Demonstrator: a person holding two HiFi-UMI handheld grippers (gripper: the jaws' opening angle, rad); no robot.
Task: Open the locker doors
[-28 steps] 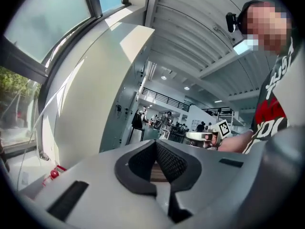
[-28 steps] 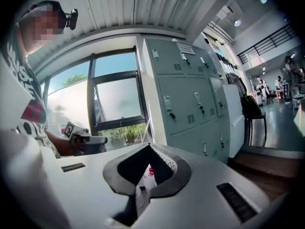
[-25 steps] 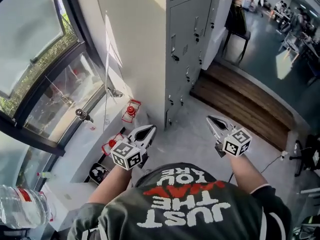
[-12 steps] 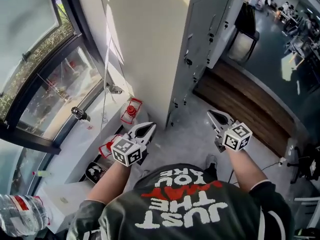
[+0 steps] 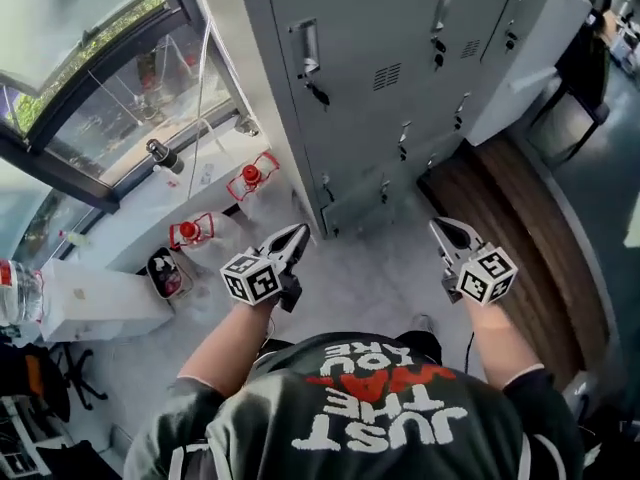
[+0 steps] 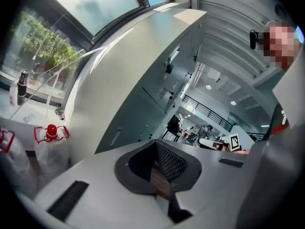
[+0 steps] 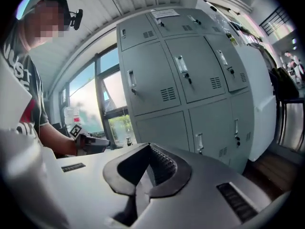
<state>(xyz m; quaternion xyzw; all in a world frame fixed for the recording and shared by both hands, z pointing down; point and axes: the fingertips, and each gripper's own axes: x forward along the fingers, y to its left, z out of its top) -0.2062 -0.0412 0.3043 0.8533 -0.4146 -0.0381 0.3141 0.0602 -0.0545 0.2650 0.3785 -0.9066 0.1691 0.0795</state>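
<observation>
The task is barely beginning: the grey lockers [image 5: 400, 58] are standing ahead of the person, just beside the window [image 5: 90, 88]. Every one of the doors [image 7: 147, 80] that is showing is sitting flush and shut, each with its handle [image 5: 305, 48] untouched. The left gripper [image 5: 297, 234] and the right gripper [image 5: 441, 229] are hovering over the floor [image 5: 370, 278] in front of the lockers, apart from the doors and touching nothing, both pointing toward the locker fronts. In each gripper view the jaws are lying clenched together with nothing between them. Judging by this, no door is open yet and everything is left to do: reaching a handle, gripping it and swinging the door out, one door after another. As for writing, the person's shirt [image 5: 390, 408] is carrying large white letters reading "JUST THE" and "YOU ARE", with a red word between them that seems to be "WAY". The marker cubes [image 5: 250, 278] on the grippers are bearing black-and-white square patterns, not words. A sheet of paper [image 7: 162, 13] is showing at the top of the lockers, its print too small to read, and a water bottle [image 5: 8, 288] at the edge is wearing a red label that is likewise unreadable.
</observation>
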